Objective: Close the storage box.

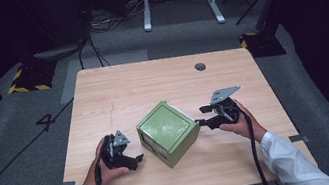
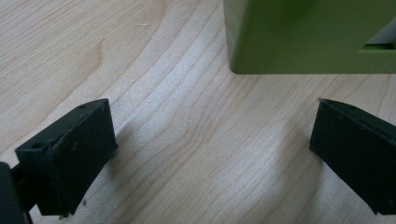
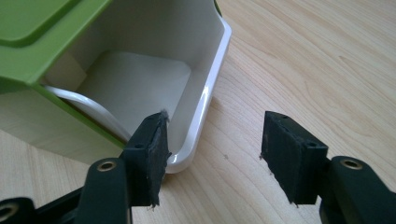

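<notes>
We see a square green plastic box (image 1: 168, 132) with a white inner drawer (image 3: 205, 98) near the middle of the pale wooden table (image 1: 116, 90). Our left gripper (image 1: 133, 159) rests left of it, jaws spread and empty. Our right gripper (image 1: 203, 116), jaws spread, straddles the drawer's rim.

Wooden table (image 1: 116, 88) on grey carpet (image 1: 4, 144), dark room.

green box (image 1: 167, 131), white drawer (image 3: 196, 88), pale wood-grain table (image 1: 117, 95)

Green box (image 1: 167, 132) (mid-table) blocks; bare table (image 1: 116, 88) behind.
</notes>
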{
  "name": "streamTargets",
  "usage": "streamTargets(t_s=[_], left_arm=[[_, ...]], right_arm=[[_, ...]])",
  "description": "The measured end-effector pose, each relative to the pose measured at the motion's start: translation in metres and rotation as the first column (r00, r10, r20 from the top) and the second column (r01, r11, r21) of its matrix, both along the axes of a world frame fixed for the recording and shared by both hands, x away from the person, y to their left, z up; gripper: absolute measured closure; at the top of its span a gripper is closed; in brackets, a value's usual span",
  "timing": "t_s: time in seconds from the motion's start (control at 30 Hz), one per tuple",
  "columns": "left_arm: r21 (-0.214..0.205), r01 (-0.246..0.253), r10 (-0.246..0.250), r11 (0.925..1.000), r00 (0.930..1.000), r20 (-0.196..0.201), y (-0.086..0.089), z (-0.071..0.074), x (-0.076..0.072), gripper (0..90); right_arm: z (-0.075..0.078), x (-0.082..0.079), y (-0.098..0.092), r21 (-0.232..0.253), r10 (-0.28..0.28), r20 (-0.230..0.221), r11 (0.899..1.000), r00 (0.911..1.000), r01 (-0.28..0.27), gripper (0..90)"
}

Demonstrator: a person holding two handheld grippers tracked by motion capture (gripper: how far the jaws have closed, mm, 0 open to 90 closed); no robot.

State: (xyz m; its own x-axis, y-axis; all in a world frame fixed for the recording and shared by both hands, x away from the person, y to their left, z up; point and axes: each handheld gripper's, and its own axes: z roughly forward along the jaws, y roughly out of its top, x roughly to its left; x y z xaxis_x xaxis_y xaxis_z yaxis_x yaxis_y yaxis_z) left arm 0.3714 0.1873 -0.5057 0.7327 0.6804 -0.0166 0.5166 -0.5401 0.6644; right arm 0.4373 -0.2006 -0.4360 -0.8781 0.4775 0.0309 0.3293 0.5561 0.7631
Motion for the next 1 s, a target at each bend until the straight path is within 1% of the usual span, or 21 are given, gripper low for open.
streamTargets(t_s=[0.1, 0.27, 0.43, 0.67, 0.9, 1.0], left_arm=[[0.002, 0.001, -0.001, 1.0, 1.0, 0.001, 0.0001, 0.0001, 0.0001, 0.4], [0.0, 0.0, 0.0, 1.0, 1.0, 0.0, 0.0, 0.0, 0.0, 0.4], [0.0, 0.0, 0.0, 1.0, 1.0, 0.0, 0.0, 0.0, 0.0, 0.4], [0.0, 0.0, 0.0, 1.0, 1.0, 0.0, 0.0, 0.0, 0.0, 0.4], [0.0, 0.0, 0.0, 1.0, 1.0, 0.0, 0.0, 0.0, 0.0, 0.4], [0.0, 0.0, 0.0, 1.0, 1.0, 0.0, 0.0, 0.0, 0.0, 0.4]], right_arm=[[0.0003, -0.0016, 0.0026, -0.008, 0.012, 0.006, 1.0, 0.9999, -0.012, 41.1], [0.0, -0.0033, 0.006, -0.008, 0.028, 0.004, 1.0, 0.9996, -0.028, 39.9], [0.0005, -0.0036, 0.0065, -0.015, 0.027, 0.006, 1.0, 0.9996, -0.027, 39.4], [0.0021, -0.0049, 0.0088, -0.06, 0.019, 0.038, 0.998, 0.9991, -0.017, 35.1], [0.0044, -0.0046, 0.0065, -0.083, 0.017, 0.044, 0.996, 0.9989, -0.014, 31.0], [0.0059, -0.0043, 0.0049, -0.095, 0.011, 0.055, 0.995, 0.9984, -0.005, 29.3]])
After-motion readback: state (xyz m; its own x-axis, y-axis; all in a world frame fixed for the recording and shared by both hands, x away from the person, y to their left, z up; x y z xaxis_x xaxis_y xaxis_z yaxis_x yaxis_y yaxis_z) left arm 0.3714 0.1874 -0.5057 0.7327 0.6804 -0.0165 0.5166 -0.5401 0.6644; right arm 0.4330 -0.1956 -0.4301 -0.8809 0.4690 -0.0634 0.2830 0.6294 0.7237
